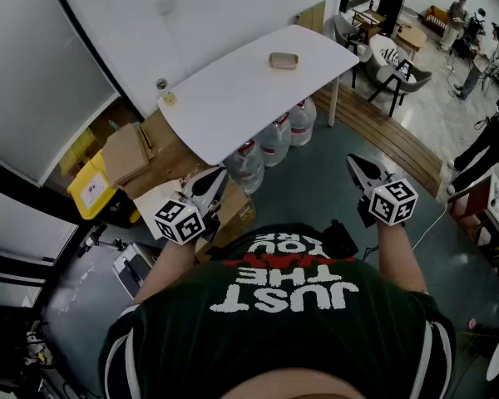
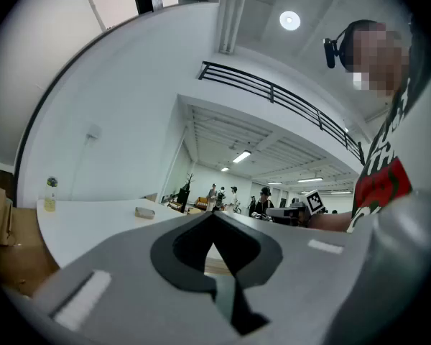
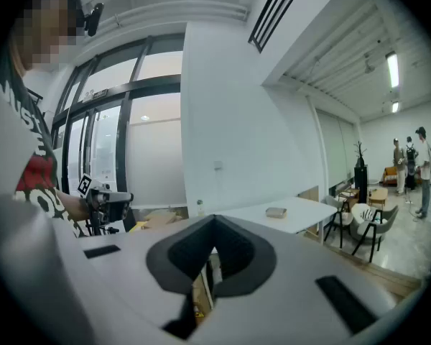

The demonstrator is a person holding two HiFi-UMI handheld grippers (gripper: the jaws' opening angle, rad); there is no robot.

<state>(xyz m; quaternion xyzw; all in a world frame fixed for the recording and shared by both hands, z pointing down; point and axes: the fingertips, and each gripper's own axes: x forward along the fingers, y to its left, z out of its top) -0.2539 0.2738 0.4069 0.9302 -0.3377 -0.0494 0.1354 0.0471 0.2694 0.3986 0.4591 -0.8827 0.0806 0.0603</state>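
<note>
- Jaws closed tip to tip on the left gripper [image 1: 214, 178], with nothing between them.
- Right gripper [image 1: 356, 164]: jaws also closed and empty.
- A small tan tray [image 1: 284, 60] lies on the white surface [image 1: 233, 98], well apart from both grippers.

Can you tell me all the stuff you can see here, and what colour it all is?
table: one, white, ahead of both grippers
small box: one, tan, on the table's far end
little bottle: one, yellowish, on the table's corner by the wall
water jugs: three, clear, on the floor under the table
cardboard boxes: several, brown, left of the table
bin: one, yellow, beside the boxes
chairs: at least two, pale, beyond the table
people: a few, far back
left gripper: one, grey, jaws together, empty
right gripper: one, grey, jaws together, empty
</note>
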